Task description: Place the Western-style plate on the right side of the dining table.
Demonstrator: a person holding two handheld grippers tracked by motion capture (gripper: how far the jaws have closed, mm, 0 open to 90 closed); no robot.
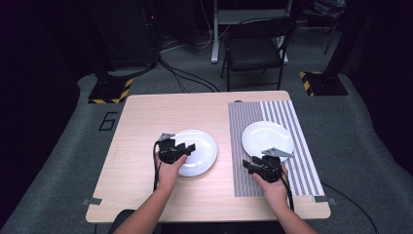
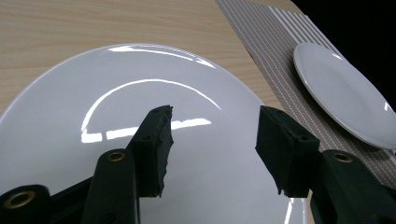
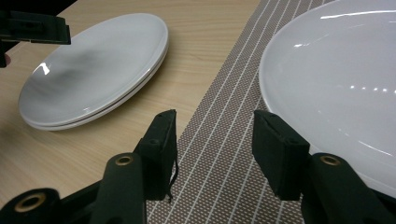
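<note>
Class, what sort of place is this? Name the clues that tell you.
Probably a lab or recording studio, not a dining room: dark curtained walls, hazard-striped stand bases, loose floor cables, and one small table with white plates.

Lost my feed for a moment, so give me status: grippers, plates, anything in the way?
Left gripper open over the stacked plates. Right gripper open over the striped mat, beside the single plate. Nothing between either gripper's jaws, nothing blocking.

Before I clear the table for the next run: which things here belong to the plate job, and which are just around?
In the job: stacked plates, single plate, striped placemat, left gripper, right gripper.
Just around: folding chair, floor cables.
</note>
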